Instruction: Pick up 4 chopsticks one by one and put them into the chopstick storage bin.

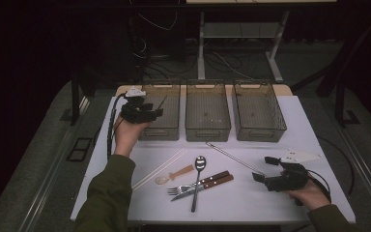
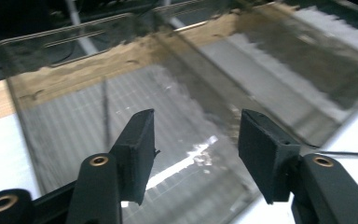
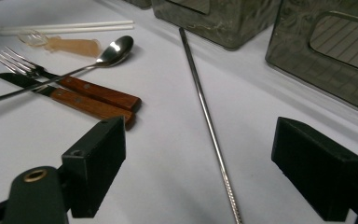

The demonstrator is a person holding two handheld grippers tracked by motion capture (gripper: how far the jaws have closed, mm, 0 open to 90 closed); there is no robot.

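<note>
Straw, thin shiny metal, lay bare on the white table before the right gripper, jaws spread around nothing; left gripper hung released over the left bin.

Metal, wood and plastic on a matt white table

The long straw and spoon are glossy metal; fork and knife have varnished wooden handles; the bins are smoky translucent plastic; the small spoon is clear and peach plastic; the gripper pads are matt black.
</note>
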